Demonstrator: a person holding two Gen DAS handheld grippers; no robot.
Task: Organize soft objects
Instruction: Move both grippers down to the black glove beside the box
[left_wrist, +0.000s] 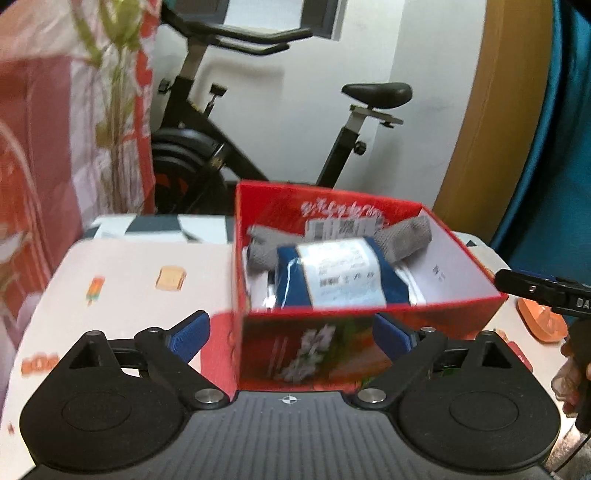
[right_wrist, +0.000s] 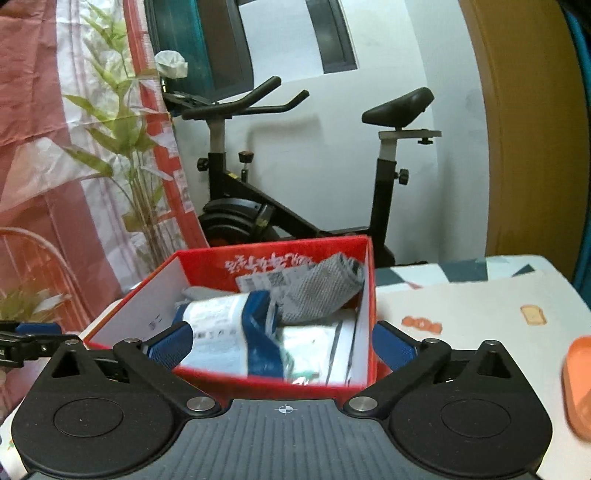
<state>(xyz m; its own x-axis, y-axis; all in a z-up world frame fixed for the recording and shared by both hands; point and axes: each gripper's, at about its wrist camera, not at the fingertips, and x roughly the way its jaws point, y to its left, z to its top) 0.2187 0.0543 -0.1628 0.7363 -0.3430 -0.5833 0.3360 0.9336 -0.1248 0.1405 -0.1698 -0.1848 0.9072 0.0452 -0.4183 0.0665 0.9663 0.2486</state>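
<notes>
Both the left tool and right tool gape empty around the red box at frame centre on the table, where the blue packet and grey cloth already lie, so little seems left.

Open red box on the table, blue packaged bundle and grey sock piled inside.

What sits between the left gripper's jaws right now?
Left wrist view: the red box, its near corner between the open left gripper's jaws, untouched.
</notes>
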